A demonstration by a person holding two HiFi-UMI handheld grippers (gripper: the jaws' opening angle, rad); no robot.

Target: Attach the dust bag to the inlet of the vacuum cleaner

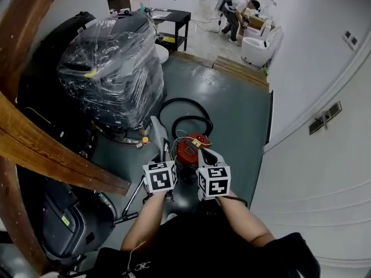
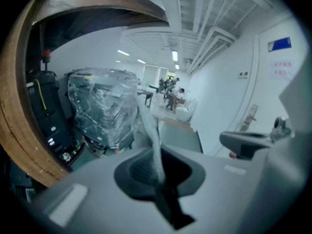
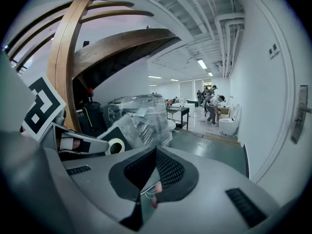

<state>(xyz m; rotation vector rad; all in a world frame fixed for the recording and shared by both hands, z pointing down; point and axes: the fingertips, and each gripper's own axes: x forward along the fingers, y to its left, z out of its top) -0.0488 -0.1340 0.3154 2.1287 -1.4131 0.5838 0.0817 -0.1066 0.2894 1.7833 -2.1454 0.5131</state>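
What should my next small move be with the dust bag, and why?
Probably bring the left gripper, shut on the dust bag, down toward the red vacuum cleaner: the bag sits off to its side, not yet on the inlet.

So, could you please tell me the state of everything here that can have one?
White dust bag with dark collar: held up, not yet attached.
Left hand-held gripper: shut on the dust bag.
Right hand-held gripper: shut, empty.
Red round-topped vacuum cleaner: on the floor, no bag fitted.
Black hose: looped on the floor.
Dark machine in clear plastic film: wrapped.
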